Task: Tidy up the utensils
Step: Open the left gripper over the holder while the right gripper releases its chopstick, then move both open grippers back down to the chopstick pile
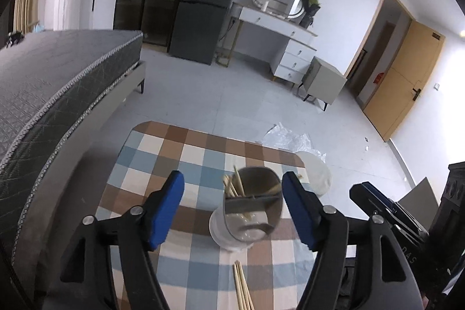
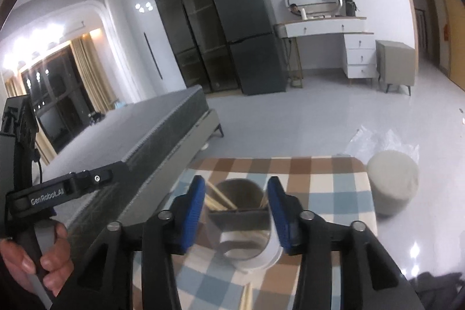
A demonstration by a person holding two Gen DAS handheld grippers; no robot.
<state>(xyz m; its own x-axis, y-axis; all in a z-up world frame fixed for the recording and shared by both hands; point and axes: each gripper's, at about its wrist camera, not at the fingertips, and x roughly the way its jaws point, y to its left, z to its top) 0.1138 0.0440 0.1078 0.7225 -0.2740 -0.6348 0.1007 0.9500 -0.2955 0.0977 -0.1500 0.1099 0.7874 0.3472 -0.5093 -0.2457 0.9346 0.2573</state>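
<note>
A shiny metal utensil holder (image 1: pixel 250 211) with a divider stands on a white base on the checked tablecloth (image 1: pixel 162 141). Several wooden chopsticks (image 1: pixel 232 185) lean in its left compartment. More chopsticks (image 1: pixel 242 289) lie loose on the cloth close to me. My left gripper (image 1: pixel 232 176) is open and wide, with nothing between its blue pads; the holder stands just beyond them. In the right wrist view my right gripper (image 2: pixel 236 179) is open too, and frames the holder (image 2: pixel 238 234) and its chopsticks (image 2: pixel 221 198) without pressing on it.
A grey bed (image 1: pixel 58 83) runs along the table's left side. A round white stool (image 1: pixel 316 173) and a clear plastic sheet (image 1: pixel 287 135) lie past the table's far right corner. A hand (image 2: pixel 29 260) holds the left tool's handle.
</note>
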